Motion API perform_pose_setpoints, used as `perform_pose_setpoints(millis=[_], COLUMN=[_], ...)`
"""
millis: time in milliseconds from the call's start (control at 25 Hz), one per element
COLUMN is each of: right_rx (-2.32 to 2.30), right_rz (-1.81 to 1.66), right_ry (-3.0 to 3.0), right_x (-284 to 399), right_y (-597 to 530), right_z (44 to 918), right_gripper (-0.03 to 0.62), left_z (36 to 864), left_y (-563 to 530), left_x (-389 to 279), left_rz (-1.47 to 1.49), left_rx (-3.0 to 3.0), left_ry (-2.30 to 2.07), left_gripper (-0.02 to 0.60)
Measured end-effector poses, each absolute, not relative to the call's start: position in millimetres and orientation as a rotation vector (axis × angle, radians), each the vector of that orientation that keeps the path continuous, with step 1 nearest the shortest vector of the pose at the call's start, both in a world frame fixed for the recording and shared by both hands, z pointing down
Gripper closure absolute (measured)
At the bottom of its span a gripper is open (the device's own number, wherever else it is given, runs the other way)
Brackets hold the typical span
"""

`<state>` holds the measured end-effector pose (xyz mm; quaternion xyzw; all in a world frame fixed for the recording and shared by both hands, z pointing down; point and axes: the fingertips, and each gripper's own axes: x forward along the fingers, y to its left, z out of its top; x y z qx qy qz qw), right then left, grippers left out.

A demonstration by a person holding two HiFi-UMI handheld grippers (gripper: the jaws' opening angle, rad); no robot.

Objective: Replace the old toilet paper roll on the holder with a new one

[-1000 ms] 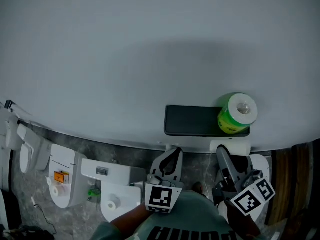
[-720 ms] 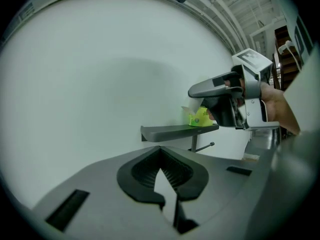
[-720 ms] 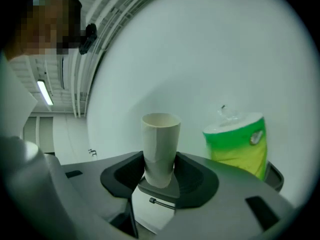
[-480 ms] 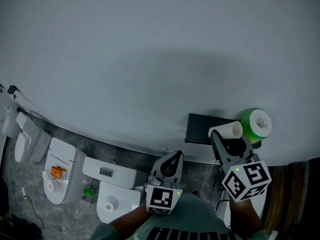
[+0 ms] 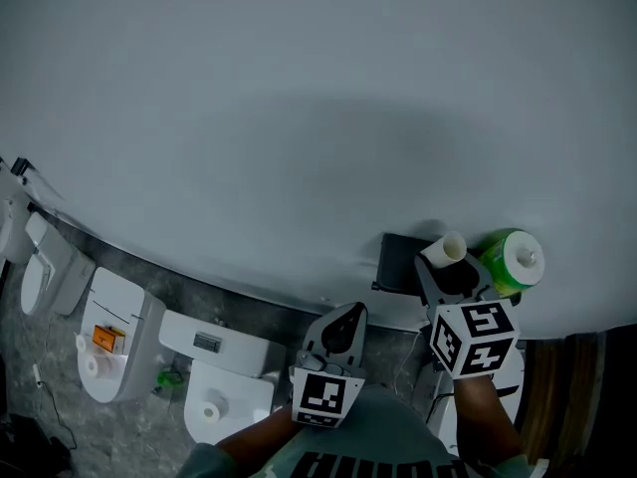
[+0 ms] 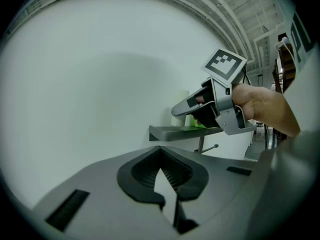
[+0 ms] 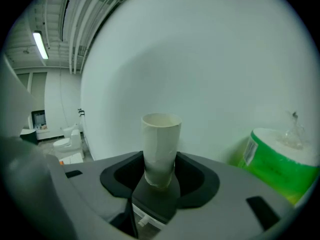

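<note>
1. Head view: holder shelf [image 5: 396,264] shows its left end only; the rest is covered by the right gripper [image 5: 450,269] and the empty cardboard tube [image 5: 445,248] clamped in it
2. Head view: green-wrapped toilet paper roll [image 5: 515,258] has its lower left side behind that gripper. In the right gripper view the frame's right edge cuts it off, and the wrapper print is too blurred to read
3. Right gripper view: the tube's lower end is sunk between the jaw pads, out of sight
4. Left gripper view: the roll is only a green sliver behind the right gripper
5. Head view: left forearm [image 5: 251,440] is cut by the bottom edge; orange label [image 5: 103,339] on a toilet [image 5: 127,307] is too small to read
</note>
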<state>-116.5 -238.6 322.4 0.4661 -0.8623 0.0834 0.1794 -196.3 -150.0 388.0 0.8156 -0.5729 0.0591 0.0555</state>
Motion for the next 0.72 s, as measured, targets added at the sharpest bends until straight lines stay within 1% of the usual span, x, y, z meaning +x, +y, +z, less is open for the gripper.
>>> perform_pose_setpoints(millis=[360, 480, 720], right_rx=[1.300, 1.311, 1.361], right_rz=[0.227, 0.230, 0.234], right_ry=[-2.412, -2.419, -2.456], right_x=[-120, -117, -108], right_y=[-241, -240, -229], right_z=[328, 326, 316], right_gripper=[0.399, 0.382, 0.381], left_z=[389, 389, 390], left_y=[-150, -149, -146], left_x=[-198, -196, -191], left_rz=[0.181, 0.185, 0.189], left_rx=[2.467, 2.471, 2.483], left_ry=[-1.729, -1.720, -1.699], left_gripper=[0.577, 0.577, 0.577])
